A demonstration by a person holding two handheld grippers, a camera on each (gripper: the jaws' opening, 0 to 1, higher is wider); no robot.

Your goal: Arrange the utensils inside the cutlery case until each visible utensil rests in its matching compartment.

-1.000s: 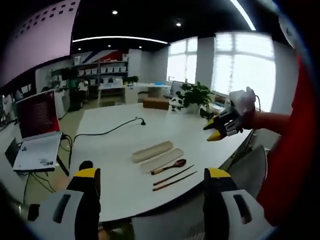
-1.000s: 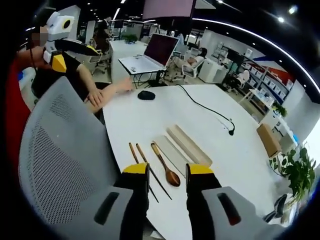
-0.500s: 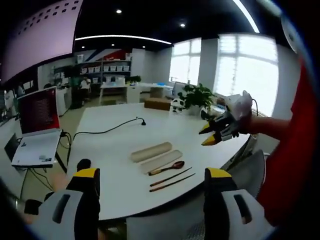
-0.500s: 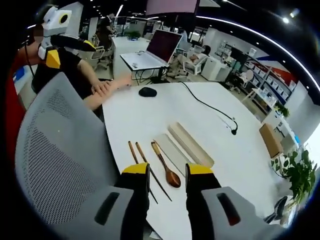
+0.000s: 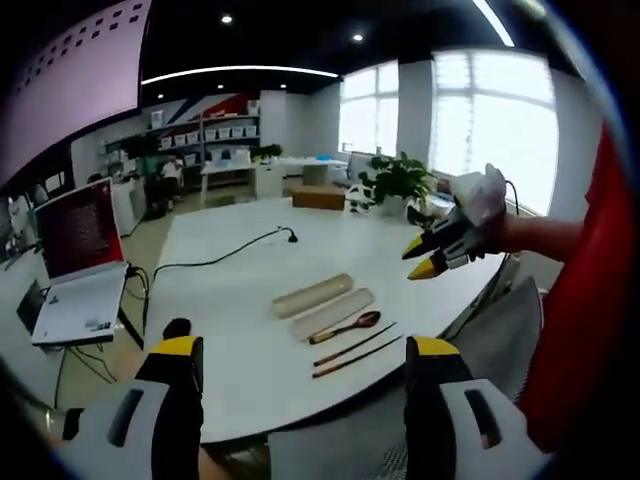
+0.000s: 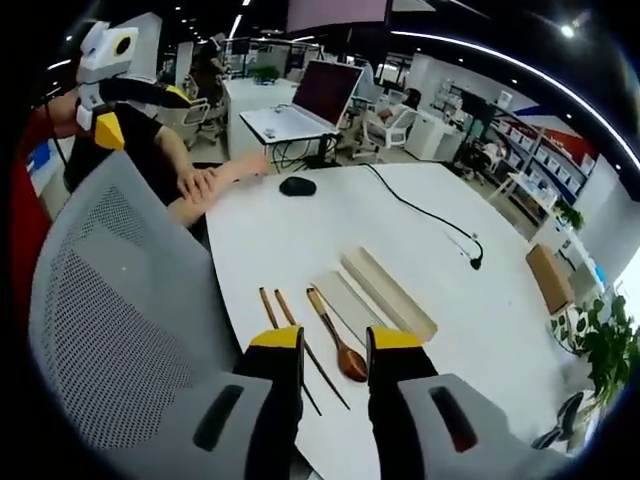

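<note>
Jaws spread on left gripper [image 5: 300,350] and right gripper [image 6: 335,340], both empty; ahead: slim wooden chopsticks [image 6: 290,325], glossy spoon [image 6: 338,345], flat case [image 6: 385,292].

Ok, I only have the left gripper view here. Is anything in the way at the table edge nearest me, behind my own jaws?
Observer: Yes. In the right gripper view a person's forearm rests on the edge of the table, beside a black mouse.
Operator: And the right gripper, is it open?
Observer: The right gripper has its jaws apart, and the bowl of the spoon shows in the gap between them.
Operator: Any utensils in the case yet?
Observer: No. Seen from above, the spoon and the two chopsticks lie on the bare table beside the cutlery case.
</note>
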